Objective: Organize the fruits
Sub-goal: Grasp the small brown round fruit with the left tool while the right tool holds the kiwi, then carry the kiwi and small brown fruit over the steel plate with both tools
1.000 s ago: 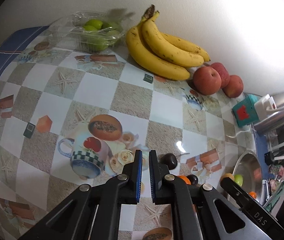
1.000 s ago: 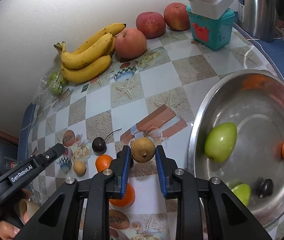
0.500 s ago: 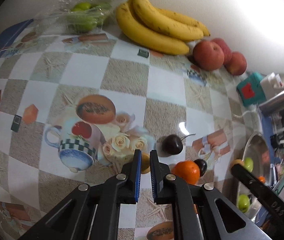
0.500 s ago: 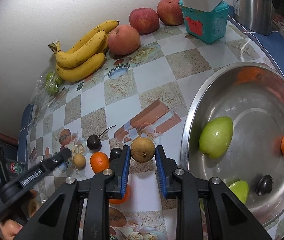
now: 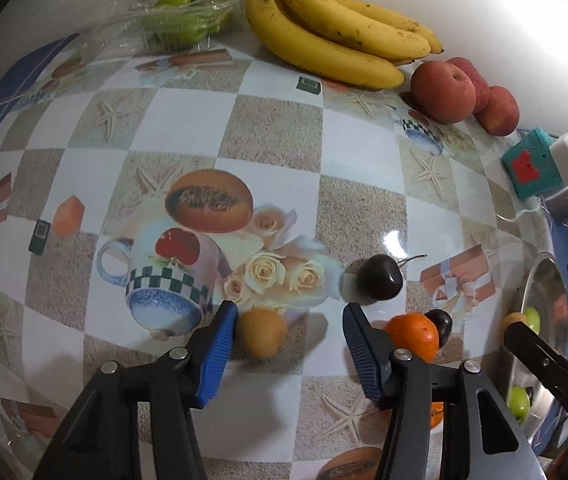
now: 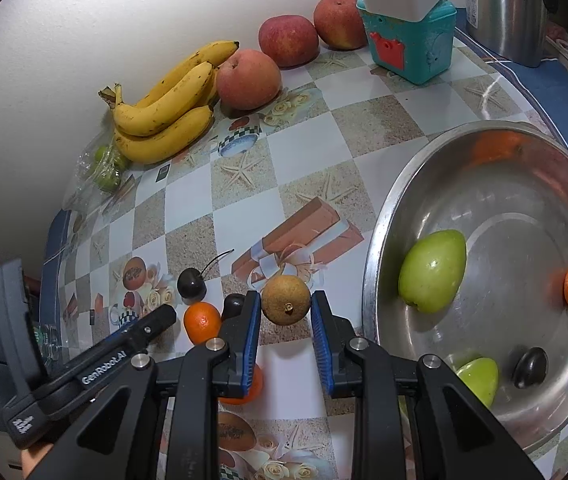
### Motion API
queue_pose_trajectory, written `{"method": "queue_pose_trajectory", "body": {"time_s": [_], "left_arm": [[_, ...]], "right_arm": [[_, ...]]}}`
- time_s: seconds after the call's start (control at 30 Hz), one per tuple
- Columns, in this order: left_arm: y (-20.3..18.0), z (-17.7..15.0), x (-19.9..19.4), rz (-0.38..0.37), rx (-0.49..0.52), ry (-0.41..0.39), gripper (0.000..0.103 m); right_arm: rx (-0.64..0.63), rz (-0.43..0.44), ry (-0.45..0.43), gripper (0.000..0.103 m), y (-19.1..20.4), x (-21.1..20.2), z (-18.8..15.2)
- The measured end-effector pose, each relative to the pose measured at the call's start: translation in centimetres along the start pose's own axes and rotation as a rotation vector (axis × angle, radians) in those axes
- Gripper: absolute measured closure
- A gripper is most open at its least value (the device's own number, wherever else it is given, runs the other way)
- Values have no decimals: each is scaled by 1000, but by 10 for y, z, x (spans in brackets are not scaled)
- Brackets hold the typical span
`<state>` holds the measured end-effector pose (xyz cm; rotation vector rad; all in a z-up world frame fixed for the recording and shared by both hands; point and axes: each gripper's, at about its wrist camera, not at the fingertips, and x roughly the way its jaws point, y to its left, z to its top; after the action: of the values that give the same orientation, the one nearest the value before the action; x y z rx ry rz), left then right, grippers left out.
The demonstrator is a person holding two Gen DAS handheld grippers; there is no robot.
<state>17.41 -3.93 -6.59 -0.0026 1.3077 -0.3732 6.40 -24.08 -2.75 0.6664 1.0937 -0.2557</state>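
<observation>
- Looking down the left wrist view, we find the left gripper with its jaws opening and a small brown fruit on the tablecloth between them, close against the left pad, with a wide gap to the right pad. It is round, so no long axis matters; we judge the coming closure must centre on it first.
- Just right of the right pad sit an orange and a dark cherry, near enough to be nudged. A second dark fruit behind the orange is half hidden, and the steel bowl is cut off at the right edge.
- Turning to the right wrist view, we see the right gripper pinching another brown fruit at its fingertips. The bowl lies directly to the right of it, holding a green fruit.
- An orange under the fingers is mostly covered; the left gripper's tips are hard to make out here.
</observation>
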Motion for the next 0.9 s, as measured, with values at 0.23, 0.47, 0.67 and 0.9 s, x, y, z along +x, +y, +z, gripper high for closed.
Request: {"method": "queue_pose_trajectory", "body": {"time_s": [0.23, 0.47, 0.67, 0.9], "left_arm": [[1, -1, -1, 42, 27, 0, 69], [-4, -5, -1, 49, 39, 9, 74], [-2, -4, -5, 50, 25, 6, 76], [1, 6, -38, 43, 4, -76, 76]], "right_arm": [[0, 0, 7, 77, -1, 2, -1], [4, 5, 15, 77, -2, 3, -1], [6, 9, 18, 77, -2, 3, -1], [4, 22, 3, 77, 0, -4, 0]]}}
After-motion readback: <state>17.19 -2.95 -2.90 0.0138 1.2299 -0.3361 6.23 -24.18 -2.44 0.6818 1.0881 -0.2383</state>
